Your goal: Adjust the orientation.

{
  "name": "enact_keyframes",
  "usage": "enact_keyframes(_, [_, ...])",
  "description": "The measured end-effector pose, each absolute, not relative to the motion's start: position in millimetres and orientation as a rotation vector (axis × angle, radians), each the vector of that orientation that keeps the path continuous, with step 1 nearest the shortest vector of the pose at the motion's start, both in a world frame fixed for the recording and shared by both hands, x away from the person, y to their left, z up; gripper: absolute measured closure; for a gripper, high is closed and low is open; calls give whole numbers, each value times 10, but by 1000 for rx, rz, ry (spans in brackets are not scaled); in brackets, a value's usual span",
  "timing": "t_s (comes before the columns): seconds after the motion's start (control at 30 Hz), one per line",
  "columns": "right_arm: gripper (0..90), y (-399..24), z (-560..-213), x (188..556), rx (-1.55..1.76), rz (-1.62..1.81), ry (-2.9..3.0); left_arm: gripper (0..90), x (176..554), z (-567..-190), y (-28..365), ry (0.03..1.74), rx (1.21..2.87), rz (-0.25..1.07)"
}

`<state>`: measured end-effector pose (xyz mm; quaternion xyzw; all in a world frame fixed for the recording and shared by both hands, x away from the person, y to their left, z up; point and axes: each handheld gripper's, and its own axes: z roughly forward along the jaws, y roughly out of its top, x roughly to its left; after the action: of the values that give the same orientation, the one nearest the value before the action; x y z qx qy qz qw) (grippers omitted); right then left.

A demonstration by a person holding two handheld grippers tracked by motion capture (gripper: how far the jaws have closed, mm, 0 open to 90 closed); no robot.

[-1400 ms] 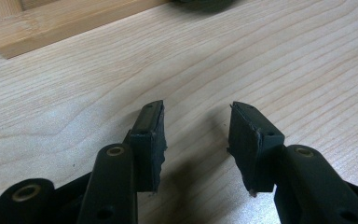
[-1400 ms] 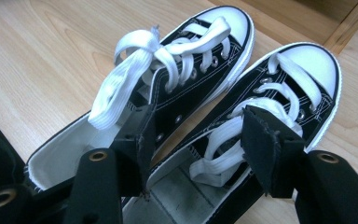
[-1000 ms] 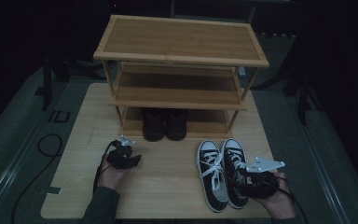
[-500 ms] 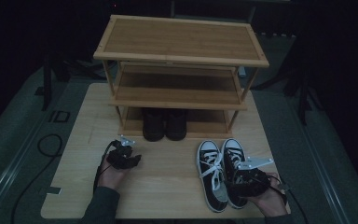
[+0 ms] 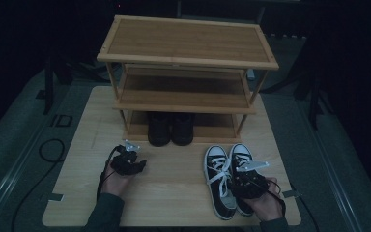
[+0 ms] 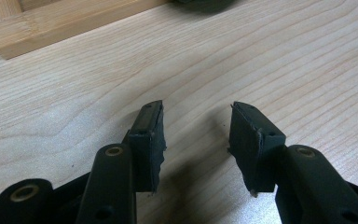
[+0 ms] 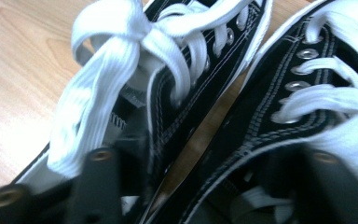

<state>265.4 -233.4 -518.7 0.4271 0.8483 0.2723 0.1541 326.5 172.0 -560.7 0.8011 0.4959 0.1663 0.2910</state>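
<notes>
Sneakers (image 5: pixel 228 178), black canvas, white laces, paired

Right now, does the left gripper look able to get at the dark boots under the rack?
Probably yes. The left gripper hovers over bare table, jaws open and empty, and nothing lies between it and the dark boots on the rack's lowest shelf.

Wooden table (image 5: pixel 174 203) with shoe rack (image 5: pixel 188 53), sneakers (image 5: pixel 224 181).

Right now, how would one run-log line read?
left gripper: open, empty, over table | right gripper: jaws closing, one inside each sneaker | boots: bottom shelf
</notes>
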Motion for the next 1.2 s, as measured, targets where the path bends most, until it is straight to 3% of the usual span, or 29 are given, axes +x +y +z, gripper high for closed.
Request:
enact_keyframes(0.17, [720,-2359,-5152,2646,1211,742,2408,556,3265,-5607,1720,1322,2137,444])
enact_keyframes(0.3, [814,-2412,-5148,2640,1158,732,2396,556,3265,-5607,1719,1323,2136,445])
enact_keyframes(1.2, [840,-2613,-5151,3096,691,880,2585,557,3266,-5609,1727,1325,2131,443])
